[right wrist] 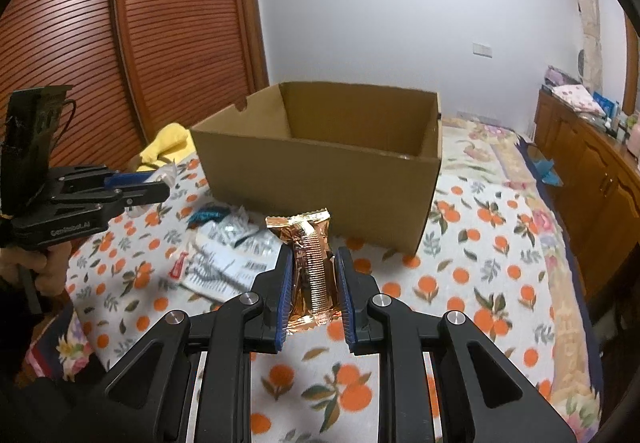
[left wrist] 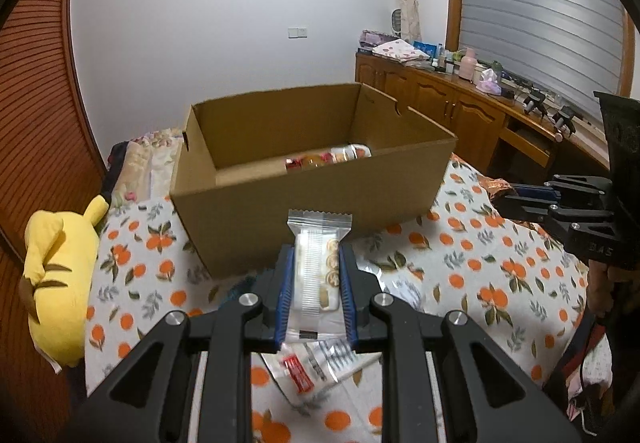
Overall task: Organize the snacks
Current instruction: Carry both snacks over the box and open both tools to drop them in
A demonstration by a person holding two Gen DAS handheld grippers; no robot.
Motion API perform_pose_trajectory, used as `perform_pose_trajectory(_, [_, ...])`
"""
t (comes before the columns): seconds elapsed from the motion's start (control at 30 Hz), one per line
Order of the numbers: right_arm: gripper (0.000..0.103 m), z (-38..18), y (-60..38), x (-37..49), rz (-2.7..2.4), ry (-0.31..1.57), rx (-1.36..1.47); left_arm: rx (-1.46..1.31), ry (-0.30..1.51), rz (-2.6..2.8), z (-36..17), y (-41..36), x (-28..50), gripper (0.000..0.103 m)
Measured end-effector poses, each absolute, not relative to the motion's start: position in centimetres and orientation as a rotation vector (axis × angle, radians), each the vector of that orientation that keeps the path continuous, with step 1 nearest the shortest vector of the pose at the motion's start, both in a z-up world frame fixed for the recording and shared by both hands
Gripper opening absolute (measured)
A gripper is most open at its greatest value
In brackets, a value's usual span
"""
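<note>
Since both packs look bound for the box (left wrist: 312, 179) ahead, left gripper (left wrist: 316, 275) pinches a clear biscuit pack (left wrist: 318, 267) & right gripper (right wrist: 312, 283) pinches a foil pack (right wrist: 310, 259), both lifted over the bedspread (right wrist: 460, 283).

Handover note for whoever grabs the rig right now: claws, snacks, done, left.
Left claw: shut on a clear cracker packet, held above the bedspread, short of the cardboard box.
Right claw: shut on a copper foil packet, also short of the box.
Done: a few wrapped snacks lie inside the box.
Left: drop both held packets in, then collect the loose packets lying on the orange-print bedspread in front of the box.
</note>
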State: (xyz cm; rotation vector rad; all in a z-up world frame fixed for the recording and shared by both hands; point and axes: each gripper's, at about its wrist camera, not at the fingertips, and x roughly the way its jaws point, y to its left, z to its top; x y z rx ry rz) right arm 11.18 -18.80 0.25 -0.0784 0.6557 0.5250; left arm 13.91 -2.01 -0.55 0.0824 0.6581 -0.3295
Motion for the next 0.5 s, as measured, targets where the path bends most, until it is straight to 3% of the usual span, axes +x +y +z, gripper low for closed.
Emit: perform_pose_trajectory(0.5, [0.019,3.1,-17.7,19.4,0.570,0.612,-0.107,0.082,0.638,-0.313,2.0,-1.5,22.6,0.020])
